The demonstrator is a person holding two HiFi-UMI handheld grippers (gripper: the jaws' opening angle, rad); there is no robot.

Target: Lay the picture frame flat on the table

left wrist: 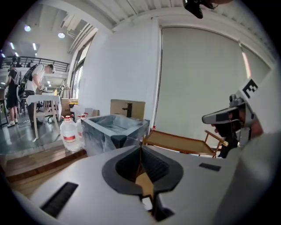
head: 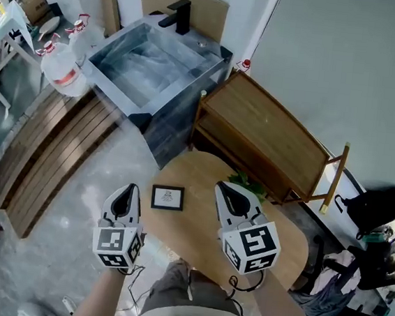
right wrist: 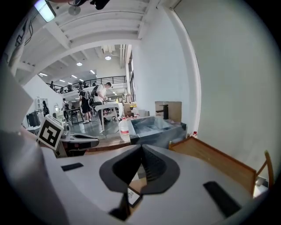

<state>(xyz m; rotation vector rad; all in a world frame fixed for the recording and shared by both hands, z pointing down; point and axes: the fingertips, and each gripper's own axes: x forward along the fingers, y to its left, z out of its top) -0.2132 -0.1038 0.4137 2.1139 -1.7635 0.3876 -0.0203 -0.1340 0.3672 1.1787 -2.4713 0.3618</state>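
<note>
Room: an open workshop with a pale polished floor, a slatted wooden deck [head: 51,145] on the left, and a grey stone-look basin [head: 151,65] with a black tap beyond the counter.
Counter: a round, smooth tabletop in light wood [head: 199,175]; green leaves [head: 248,183] sit at its far edge.
Picture frame: the picture frame [head: 167,197] is small and rectangular, with a thin dark border round a pale print. It appears to lie flat on the counter, close to the counter's left rim and between the two tongs.
Left tongs: the left tongs [head: 130,190] are closed, their ribbed dark pads meeting with nothing between them. They sit just beside the frame, out past the counter's rim.
Right tongs: the right tongs [head: 223,190] are likewise closed and empty, above the counter on the frame's other side.
Risk, slide: the wood looks slick and the frame light, so a sideways brush from either closed tip could push it over the nearby rim.
Risk, damage: if the front is glazed, a drop to the hard floor might crack it.
Risk, re-grip: a flat, thin frame offers little edge to pinch, so the tips might scrape the print.
</note>
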